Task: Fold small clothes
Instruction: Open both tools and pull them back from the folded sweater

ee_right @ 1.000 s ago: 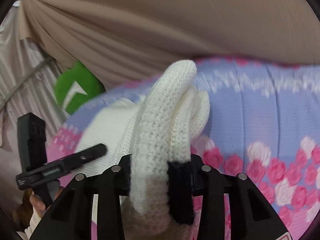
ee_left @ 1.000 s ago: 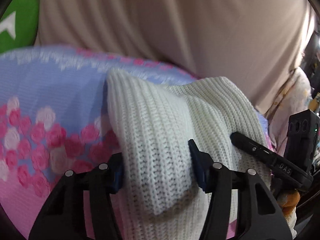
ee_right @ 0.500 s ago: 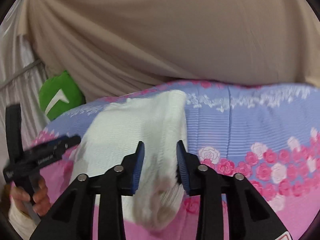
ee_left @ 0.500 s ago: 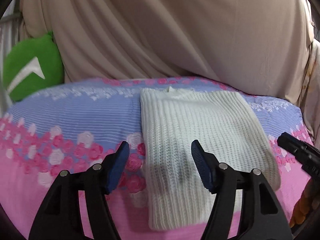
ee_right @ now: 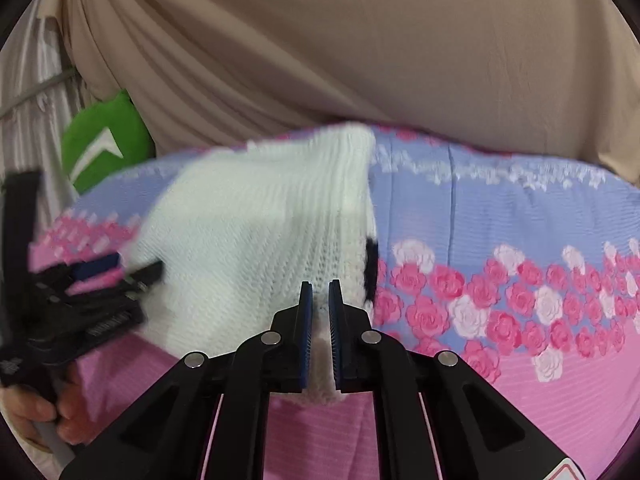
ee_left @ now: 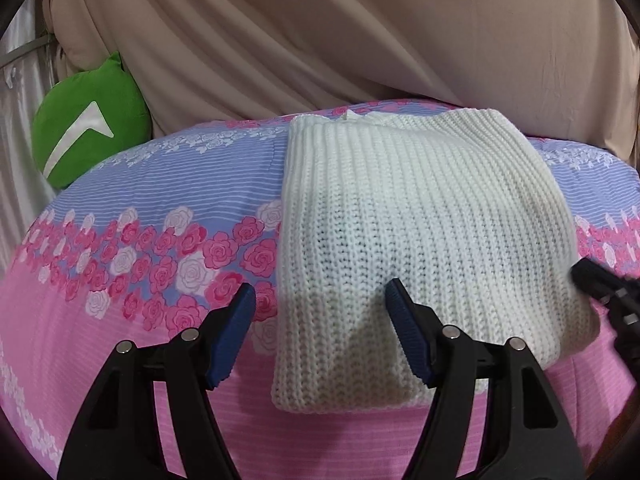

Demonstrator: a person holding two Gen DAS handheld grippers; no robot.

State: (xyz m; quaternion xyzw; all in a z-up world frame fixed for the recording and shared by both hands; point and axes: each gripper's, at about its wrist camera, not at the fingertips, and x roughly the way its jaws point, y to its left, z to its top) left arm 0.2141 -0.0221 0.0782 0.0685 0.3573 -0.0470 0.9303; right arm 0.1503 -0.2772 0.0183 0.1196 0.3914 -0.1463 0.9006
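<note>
Since earlier frame we released white knit sweater; lies folded on floral bedspread. Left gripper spread wide; right gripper nearly pressed together, empty. Sweater soft, light, floppy; we advise pinching 6 o'clock hem.

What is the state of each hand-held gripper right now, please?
Left hand-held gripper: open, holding nothing, above the near edge of the white knit sweater.
Right hand-held gripper: nearly shut; whether it pinches the sweater's edge cannot be told.
</note>
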